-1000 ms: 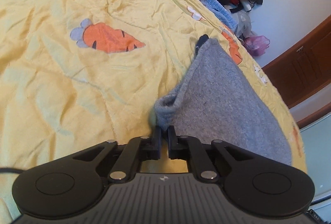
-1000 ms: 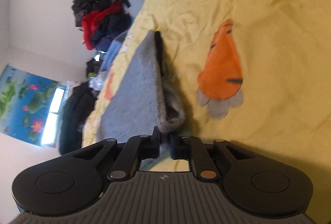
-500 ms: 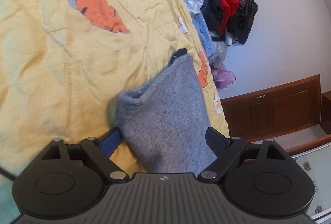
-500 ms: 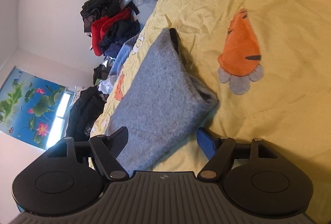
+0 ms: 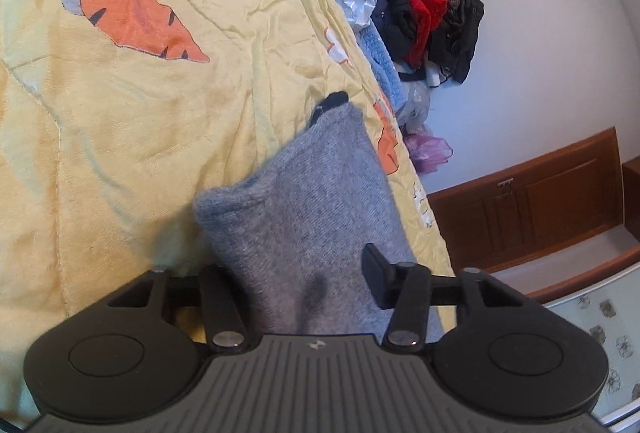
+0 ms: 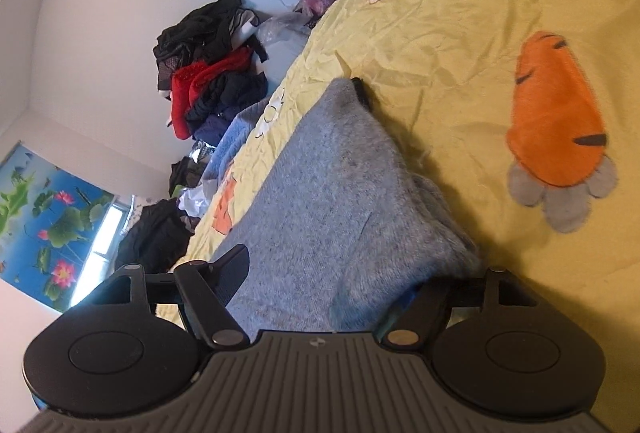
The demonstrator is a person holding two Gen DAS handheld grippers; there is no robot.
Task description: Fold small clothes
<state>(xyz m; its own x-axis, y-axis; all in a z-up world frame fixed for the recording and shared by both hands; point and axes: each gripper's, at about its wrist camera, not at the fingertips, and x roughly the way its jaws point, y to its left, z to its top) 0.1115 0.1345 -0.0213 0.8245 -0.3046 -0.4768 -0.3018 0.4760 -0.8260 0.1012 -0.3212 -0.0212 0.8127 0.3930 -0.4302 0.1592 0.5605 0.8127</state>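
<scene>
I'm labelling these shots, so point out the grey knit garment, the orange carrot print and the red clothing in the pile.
grey knit garment point(image 5: 320, 209), left wrist view, middle of its top layer.
orange carrot print point(image 6: 556, 113), right wrist view, carrot's body.
red clothing point(image 5: 420, 5), left wrist view, its upper fold.

Black ribbed claw point(image 5: 298, 281), silver screws

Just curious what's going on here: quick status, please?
Both claws closing around grey knit garment, left claw, right claw. Garment folded on yellow bedspread. Nothing in the way.
</scene>
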